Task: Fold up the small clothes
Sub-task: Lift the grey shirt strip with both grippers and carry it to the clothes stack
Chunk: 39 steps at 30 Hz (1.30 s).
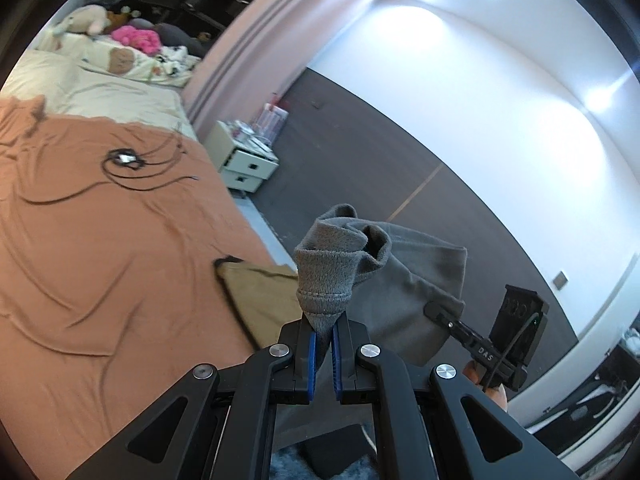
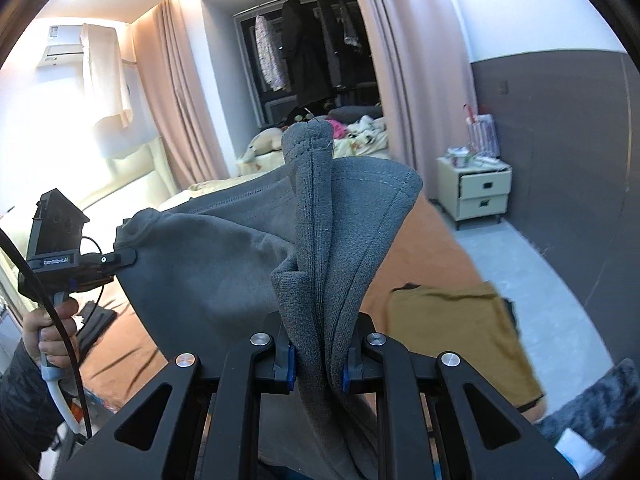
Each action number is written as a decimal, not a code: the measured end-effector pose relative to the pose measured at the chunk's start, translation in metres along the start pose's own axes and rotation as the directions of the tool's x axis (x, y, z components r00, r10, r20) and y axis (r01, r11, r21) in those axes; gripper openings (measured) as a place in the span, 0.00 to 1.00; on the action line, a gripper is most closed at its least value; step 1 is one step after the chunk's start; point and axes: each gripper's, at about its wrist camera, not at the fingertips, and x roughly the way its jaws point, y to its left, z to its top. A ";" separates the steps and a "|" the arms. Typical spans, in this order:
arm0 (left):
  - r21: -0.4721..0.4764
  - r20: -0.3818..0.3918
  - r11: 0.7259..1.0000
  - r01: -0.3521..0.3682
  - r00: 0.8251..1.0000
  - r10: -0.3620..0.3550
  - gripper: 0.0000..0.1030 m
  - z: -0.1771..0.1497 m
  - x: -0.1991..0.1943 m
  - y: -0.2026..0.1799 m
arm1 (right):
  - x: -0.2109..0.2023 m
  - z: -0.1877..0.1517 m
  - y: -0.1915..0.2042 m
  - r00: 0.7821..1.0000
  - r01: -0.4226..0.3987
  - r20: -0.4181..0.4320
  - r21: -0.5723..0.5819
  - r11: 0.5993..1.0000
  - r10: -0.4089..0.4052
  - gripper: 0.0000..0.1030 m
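With my left claw point(image 1: 324, 344) and right claw point(image 2: 318, 364) each pinching the soft grey knit garment point(image 2: 224, 256), I'd pull it taut before lowering it beside the folded mustard cloth point(image 2: 460, 340) on the orange-sheeted bed point(image 1: 100, 260).

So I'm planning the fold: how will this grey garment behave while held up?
Probably floppy: the grey garment bunches in the right gripper and sags toward the left gripper. Likely light, since two small pinches hold it. Its fleecy knit should resist slipping.

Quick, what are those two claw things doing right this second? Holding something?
Left gripper: closed, pinching a bunched edge of the grey garment.
Right gripper: closed, clamped on another edge of the same grey garment, lifted above the bed.
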 end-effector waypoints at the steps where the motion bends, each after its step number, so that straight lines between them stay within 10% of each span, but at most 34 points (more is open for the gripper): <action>1: 0.005 -0.006 1.000 0.012 1.000 -0.012 0.06 0.000 0.007 -0.006 | -0.002 0.001 0.000 1.000 0.012 0.002 -0.006 1.000 -0.012 0.12; 22: 0.044 -0.136 0.976 0.215 0.969 -0.207 0.05 -0.005 0.142 -0.071 | -0.037 -0.006 0.028 0.968 0.245 0.049 -0.002 0.970 -0.244 0.12; 39: -0.015 -0.213 0.995 0.102 0.972 -0.103 0.05 0.020 0.234 -0.009 | 0.075 -0.004 0.081 0.954 0.298 -0.048 0.075 0.952 -0.295 0.12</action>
